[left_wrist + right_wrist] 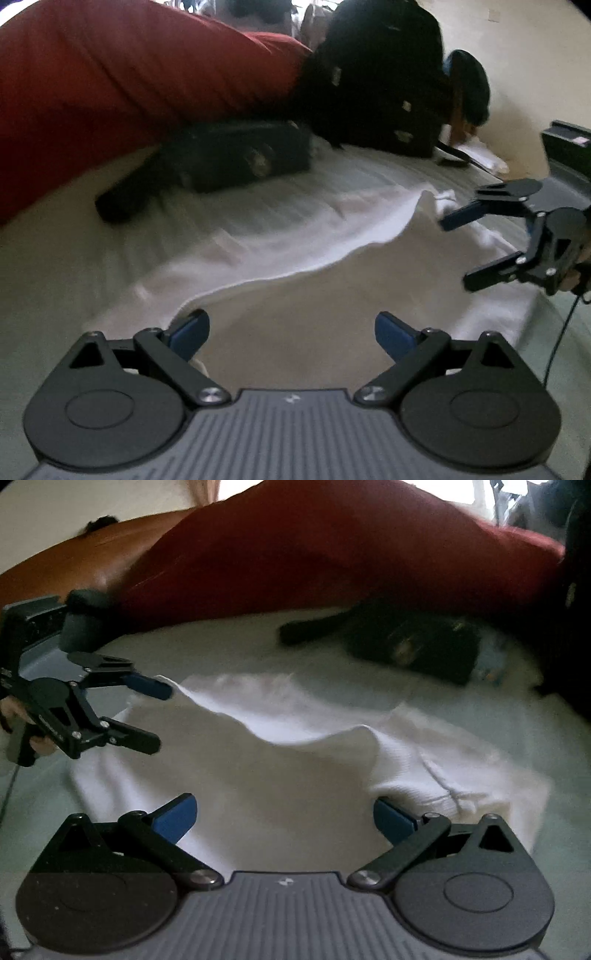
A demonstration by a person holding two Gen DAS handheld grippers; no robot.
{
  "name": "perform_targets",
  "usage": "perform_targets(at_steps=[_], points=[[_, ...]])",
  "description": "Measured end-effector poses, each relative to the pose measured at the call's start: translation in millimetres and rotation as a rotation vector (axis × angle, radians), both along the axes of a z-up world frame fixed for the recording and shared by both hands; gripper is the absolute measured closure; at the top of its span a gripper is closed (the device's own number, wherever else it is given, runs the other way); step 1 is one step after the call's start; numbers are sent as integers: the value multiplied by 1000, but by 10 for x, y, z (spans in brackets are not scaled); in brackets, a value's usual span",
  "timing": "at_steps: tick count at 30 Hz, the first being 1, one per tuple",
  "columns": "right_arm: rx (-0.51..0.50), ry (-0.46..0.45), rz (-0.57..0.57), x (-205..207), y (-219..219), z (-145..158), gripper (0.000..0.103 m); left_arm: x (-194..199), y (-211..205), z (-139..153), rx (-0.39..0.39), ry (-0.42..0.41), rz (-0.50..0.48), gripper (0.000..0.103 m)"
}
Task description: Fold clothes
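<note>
The white knitted cotton garment [280, 746] lay spread on the pale bed [480, 709], with a raised fold ridge running across it from 9 o'clock toward 3 o'clock in the right wrist view. Whether this fold belonged to an early or a late stage of folding could not be settled; a stitched seam showed at 4 o'clock on the part lying flat.

The left gripper [291, 332] had its 2 blue-padded fingers spread wide with nothing between them, low over the near edge of the garment. The right gripper [284, 812] was likewise spread wide and empty, over the opposite near edge. Each gripper appeared in the other's camera, at 3 o'clock in the left view and at 9 o'clock in the right view, so the 2 tools faced each other across the cloth. That placement suited taking or releasing opposite edges together, which keeps a fold line straight.

A dark rectangular pouch [243, 155], a black bag [380, 81] and a red fabric mass [129, 74] sat toward 12 o'clock, apart from the garment, leaving the folding area free.
</note>
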State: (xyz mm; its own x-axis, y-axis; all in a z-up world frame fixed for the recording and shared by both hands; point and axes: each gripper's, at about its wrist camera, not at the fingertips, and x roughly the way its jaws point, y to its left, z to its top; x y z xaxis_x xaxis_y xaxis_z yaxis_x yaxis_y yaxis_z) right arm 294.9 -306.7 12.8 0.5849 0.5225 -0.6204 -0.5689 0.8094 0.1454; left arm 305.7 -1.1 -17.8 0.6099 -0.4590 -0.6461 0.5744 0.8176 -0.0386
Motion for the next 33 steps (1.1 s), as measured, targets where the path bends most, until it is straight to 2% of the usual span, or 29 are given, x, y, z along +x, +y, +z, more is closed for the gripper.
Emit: perform_targets(at_steps=[4, 7, 9, 12, 16, 18, 20, 22, 24, 28, 30, 31, 33], points=[[28, -35, -86, 259, -103, 87, 0, 260, -24, 100, 44, -99, 86, 7], [67, -52, -146, 332, -174, 132, 0, 303, -15, 194, 57, -169, 157, 7], [70, -61, -159, 252, -216, 147, 0, 236, 42, 269, 29, -174, 159, 7], [57, -71, -160, 58, -271, 160, 0, 21, 84, 292, 31, -160, 124, 7], [22, -83, -158, -234, -320, 126, 2, -399, 115, 131, 45, -93, 36, 7], [-15, -80, -169, -439, -342, 42, 9, -638, 146, 7, 49, -70, 15, 7], [-32, -74, -209, -575, -428, -18, 24, -829, 169, -107, 72, -53, 1, 7], [-50, -67, -248, -712, -515, -77, 31, -984, 170, -163, 105, -75, -6, 7], [-60, -60, -294, -814, -610, -128, 38, -1056, 178, -163, 105, -82, 5, 7], [6, -9, -394, -741, -836, -198, 56, -1082, 246, -136, 50, -74, 55, 7], [46, 33, -409, -724, -900, -255, 73, -1096, 274, -140, 38, -69, 76, 7], [48, 45, -403, -739, -898, -281, 87, -1108, 281, -150, 39, -64, 81, 7], [43, 56, -400, -784, -892, -335, 90, -1128, 287, -172, 37, -55, 87, 7]])
